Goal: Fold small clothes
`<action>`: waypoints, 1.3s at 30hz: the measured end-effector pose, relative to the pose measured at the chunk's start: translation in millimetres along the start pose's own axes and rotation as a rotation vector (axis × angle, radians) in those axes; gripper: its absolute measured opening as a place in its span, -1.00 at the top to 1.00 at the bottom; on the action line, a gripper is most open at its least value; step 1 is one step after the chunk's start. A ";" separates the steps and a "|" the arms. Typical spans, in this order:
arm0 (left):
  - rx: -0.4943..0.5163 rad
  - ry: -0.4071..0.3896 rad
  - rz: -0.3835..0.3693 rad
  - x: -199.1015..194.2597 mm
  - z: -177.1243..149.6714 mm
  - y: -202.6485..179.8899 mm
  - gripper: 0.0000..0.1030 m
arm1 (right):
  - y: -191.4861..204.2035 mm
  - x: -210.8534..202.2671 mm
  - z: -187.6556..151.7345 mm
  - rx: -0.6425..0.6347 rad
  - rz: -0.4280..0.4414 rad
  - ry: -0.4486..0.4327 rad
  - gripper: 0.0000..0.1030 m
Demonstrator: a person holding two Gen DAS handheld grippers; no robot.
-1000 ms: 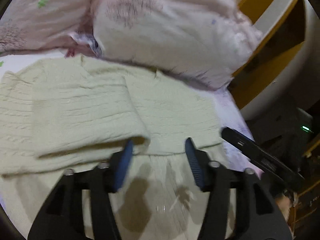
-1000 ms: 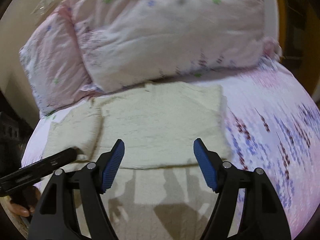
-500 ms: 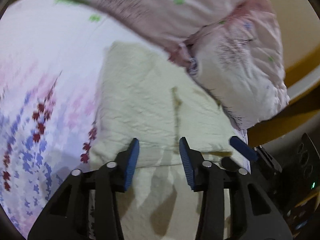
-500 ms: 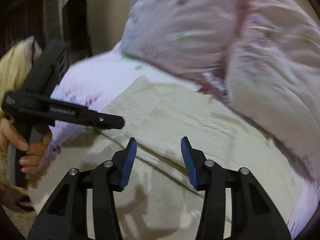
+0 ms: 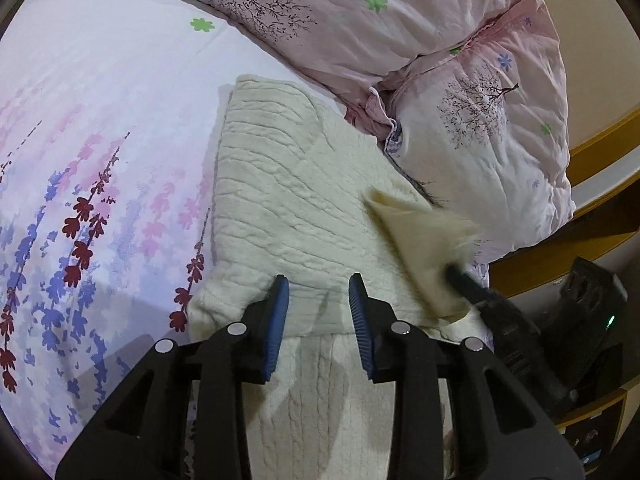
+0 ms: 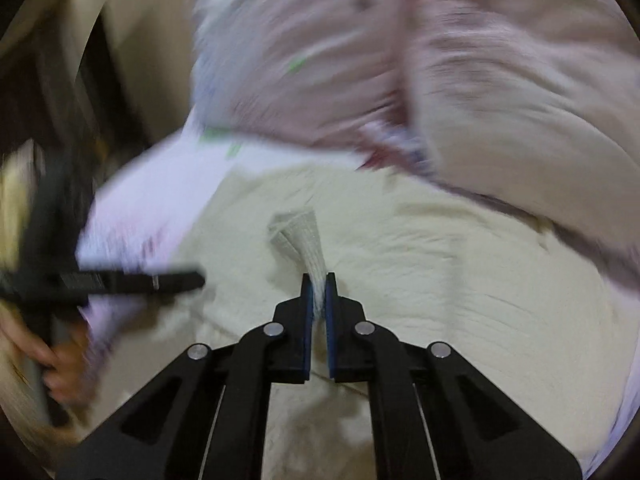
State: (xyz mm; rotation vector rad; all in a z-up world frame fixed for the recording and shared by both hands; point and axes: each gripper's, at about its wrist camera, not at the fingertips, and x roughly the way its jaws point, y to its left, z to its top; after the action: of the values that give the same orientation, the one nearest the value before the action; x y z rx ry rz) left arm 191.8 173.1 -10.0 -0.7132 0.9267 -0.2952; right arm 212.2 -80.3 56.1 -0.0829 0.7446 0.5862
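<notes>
The cream cable-knit sweater (image 5: 280,208) lies partly folded on the floral-printed bed sheet (image 5: 88,128), its far edge against the pink quilted duvet (image 5: 460,80) at 1 o'clock in the left wrist view. The right hand-held gripper (image 6: 319,280) is clamped on a ribbed edge of the knit, which rises as a narrow tent between its blue pads; from the left wrist view the same lifted corner (image 5: 424,232) stands at 3 o'clock of the garment. The left hand-held gripper (image 5: 318,282) hovers with its fingers apart above the near fold edge at 6 o'clock, holding nothing.

The step in hand appears to be a fold of one side of the sweater across its body. The next move probably calls for carrying the pinched corner over toward 9 o'clock and laying it flat, while the left gripper steadies or pins the near edge so the layers beneath do not drag. The right wrist view is blurred, so the depth of the pinch cannot be judged.
</notes>
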 end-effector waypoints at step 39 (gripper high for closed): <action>0.241 0.008 0.152 -25.3 -47.6 -24.7 -0.22 | -190.0 -99.5 -98.9 0.754 -0.284 -0.101 0.89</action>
State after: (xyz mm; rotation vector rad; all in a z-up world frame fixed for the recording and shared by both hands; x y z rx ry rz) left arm 140.1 147.6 3.6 -0.4183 0.9294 -0.2702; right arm 194.1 -313.5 23.6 0.5271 0.7974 0.0150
